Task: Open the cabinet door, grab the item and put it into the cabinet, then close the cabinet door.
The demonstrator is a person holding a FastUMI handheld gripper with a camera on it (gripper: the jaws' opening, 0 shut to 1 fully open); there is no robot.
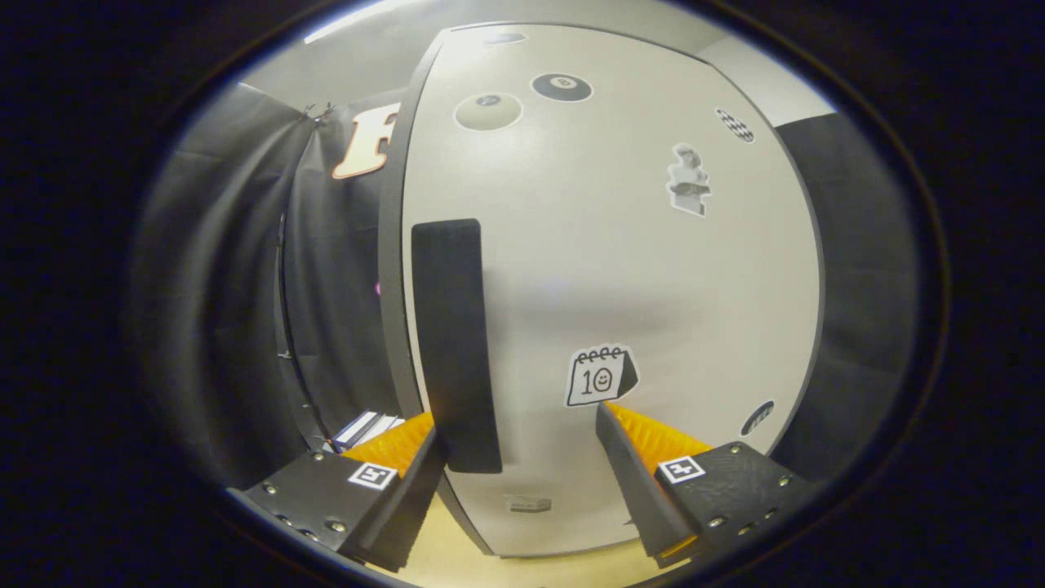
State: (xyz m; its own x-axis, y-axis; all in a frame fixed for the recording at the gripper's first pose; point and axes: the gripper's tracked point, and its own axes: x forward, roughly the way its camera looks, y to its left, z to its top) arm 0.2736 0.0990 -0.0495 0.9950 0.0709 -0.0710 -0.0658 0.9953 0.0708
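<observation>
Gripper (522,445) spread wide, at cabinet door (620,269) | pale tabletop (457,563) below

The cabinet door (604,269) is standing upright directly ahead of the gripper (522,457), a pale off-white panel with a dark edge, appearing closed. A tall black rectangular handle (455,343) is running vertically near its left edge, its lower end sitting between the spread fingers, close to the left one. About 7 stickers are dotting the panel, including 2 billiard balls (522,100) up top and a small calendar (600,376) just beyond the right finger.
</observation>
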